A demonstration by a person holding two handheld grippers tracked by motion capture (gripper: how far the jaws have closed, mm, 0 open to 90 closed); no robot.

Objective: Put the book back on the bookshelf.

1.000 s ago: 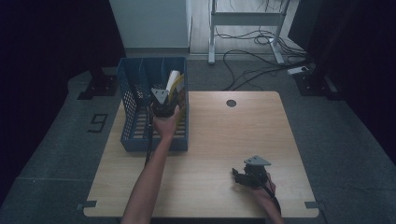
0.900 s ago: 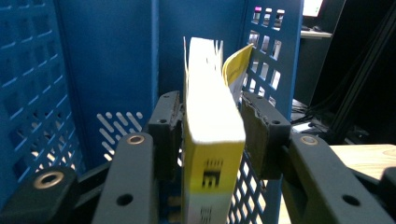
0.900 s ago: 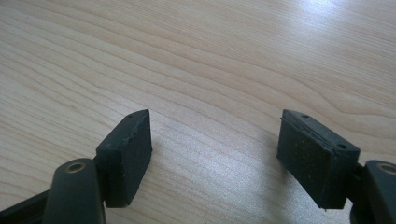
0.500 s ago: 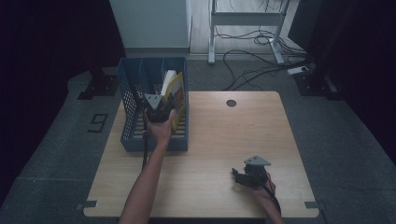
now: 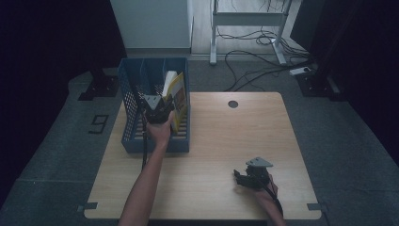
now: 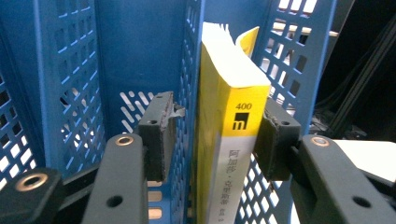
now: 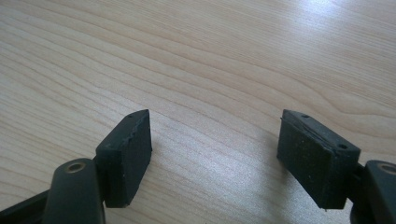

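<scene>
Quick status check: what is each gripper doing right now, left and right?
Left gripper: jaws just been opening, open around the yellow book standing in the blue crate; left pad off it.
Right gripper: open, empty, over the table.

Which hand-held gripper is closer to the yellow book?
Left. The left hand-held gripper is inside the blue basket, its jaws on both sides of the yellow book. The right hand-held gripper sits far off on the table.

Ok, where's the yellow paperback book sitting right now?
The yellow paperback book stands upright in the right-hand compartment of the blue perforated plastic file rack at the wooden table's far left, between the left gripper's parted jaws.
</scene>
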